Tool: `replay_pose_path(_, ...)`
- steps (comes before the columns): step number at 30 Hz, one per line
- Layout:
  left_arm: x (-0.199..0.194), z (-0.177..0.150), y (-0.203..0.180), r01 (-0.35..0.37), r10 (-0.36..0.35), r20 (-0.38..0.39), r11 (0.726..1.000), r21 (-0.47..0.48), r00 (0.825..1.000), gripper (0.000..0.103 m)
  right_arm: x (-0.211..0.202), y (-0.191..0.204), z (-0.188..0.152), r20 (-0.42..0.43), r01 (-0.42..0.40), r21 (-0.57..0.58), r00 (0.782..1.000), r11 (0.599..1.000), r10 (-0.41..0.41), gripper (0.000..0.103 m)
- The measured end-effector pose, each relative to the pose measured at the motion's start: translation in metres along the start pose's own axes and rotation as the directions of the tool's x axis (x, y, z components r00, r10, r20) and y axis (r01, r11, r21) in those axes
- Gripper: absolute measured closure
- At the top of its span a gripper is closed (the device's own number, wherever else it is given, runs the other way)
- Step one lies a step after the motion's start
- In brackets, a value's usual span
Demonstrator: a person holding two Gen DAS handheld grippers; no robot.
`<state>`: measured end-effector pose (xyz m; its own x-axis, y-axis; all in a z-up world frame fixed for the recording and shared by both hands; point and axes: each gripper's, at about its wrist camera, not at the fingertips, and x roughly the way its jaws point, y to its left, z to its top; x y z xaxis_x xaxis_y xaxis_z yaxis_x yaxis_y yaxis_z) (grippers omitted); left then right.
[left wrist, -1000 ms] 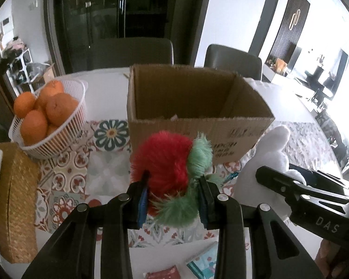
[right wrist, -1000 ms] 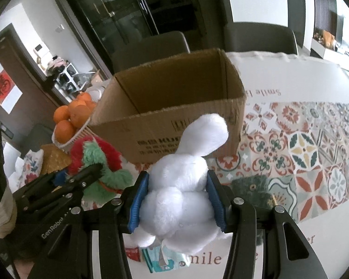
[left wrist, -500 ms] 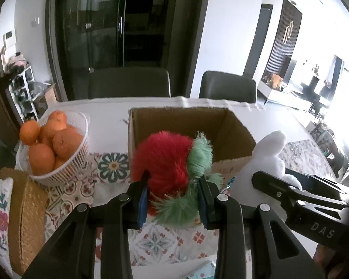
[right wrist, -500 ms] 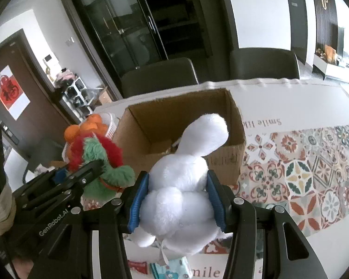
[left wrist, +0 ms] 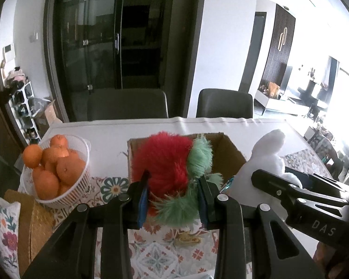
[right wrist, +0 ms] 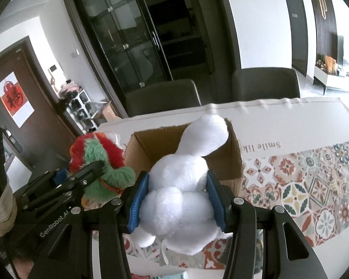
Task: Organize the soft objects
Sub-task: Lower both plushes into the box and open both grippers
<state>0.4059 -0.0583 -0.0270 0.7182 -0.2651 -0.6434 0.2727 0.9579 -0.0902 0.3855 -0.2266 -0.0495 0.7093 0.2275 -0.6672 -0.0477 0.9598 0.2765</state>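
Pointing away toward cardboard box, white plush, long axis forward.

Fruit basket left of the box on the table, chairs seemingly behind.

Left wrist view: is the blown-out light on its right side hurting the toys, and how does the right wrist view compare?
Left wrist view: window glare washes out the right edge and bleaches the white plush toy; the red and green plush toy stays sharp, well lit. Right wrist view: even light, white plush toy crisp, strong fisheye bending at the edges, dark cabinet underexposed.
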Motion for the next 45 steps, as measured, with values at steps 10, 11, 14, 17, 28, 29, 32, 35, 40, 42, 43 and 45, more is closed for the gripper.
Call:
replay_pose_path(10,0.004,0.023,-0.002,-0.014,0.014,0.025,1.000,0.024,1.000,0.069,0.008,-0.001,0.025,0.018,-0.011,-0.004,1.000,1.000,0.011,0.052)
replay_pose_path(11,0.007,0.026,-0.003,-0.011,0.010,0.024,1.000,0.024,1.000,0.069,0.010,-0.001,0.027,0.017,-0.013,-0.003,1.000,1.000,0.013,0.052)
replay_pose_path(14,0.014,0.033,-0.001,-0.011,0.011,0.017,1.000,0.021,1.000,0.069,0.017,-0.004,0.034,0.015,-0.014,-0.003,1.000,1.000,0.014,0.052)
replay_pose_path(17,0.023,0.040,0.001,-0.019,0.019,0.007,1.000,0.023,1.000,0.069,0.027,-0.006,0.042,0.007,-0.014,-0.001,1.000,1.000,0.014,0.052)
replay_pose_path(28,0.070,0.048,0.012,-0.031,0.032,-0.065,0.999,0.012,0.997,0.069,0.070,-0.016,0.055,-0.058,-0.016,0.000,0.998,1.000,0.015,0.052)
replay_pose_path(29,0.076,0.048,0.013,-0.030,0.031,-0.075,1.000,0.008,0.997,0.069,0.074,-0.017,0.056,-0.064,-0.016,0.000,0.998,1.000,0.016,0.052)
replay_pose_path(32,0.092,0.046,0.015,-0.038,0.039,-0.107,0.999,0.006,0.993,0.068,0.089,-0.022,0.059,-0.098,-0.023,0.007,0.995,1.000,0.024,0.052)
replay_pose_path(35,0.107,0.044,0.018,-0.036,0.037,-0.139,0.999,0.004,0.990,0.068,0.104,-0.027,0.059,-0.131,-0.024,0.021,0.991,0.999,0.027,0.052)
replay_pose_path(40,0.129,0.037,0.021,-0.040,0.041,-0.187,0.999,0.005,0.981,0.068,0.126,-0.032,0.054,-0.185,-0.012,0.024,0.983,1.000,0.016,0.052)
replay_pose_path(42,0.136,0.033,0.022,-0.046,0.047,-0.206,0.999,0.009,0.977,0.066,0.133,-0.034,0.051,-0.205,-0.004,0.023,0.979,1.000,0.008,0.052)
replay_pose_path(43,0.140,0.031,0.022,-0.045,0.046,-0.217,0.999,0.010,0.975,0.064,0.137,-0.035,0.050,-0.217,-0.003,0.024,0.976,1.000,0.008,0.051)
replay_pose_path(45,0.145,0.027,0.023,-0.039,0.039,-0.237,0.999,0.005,0.971,0.063,0.143,-0.036,0.047,-0.239,-0.004,0.018,0.971,1.000,0.008,0.051)
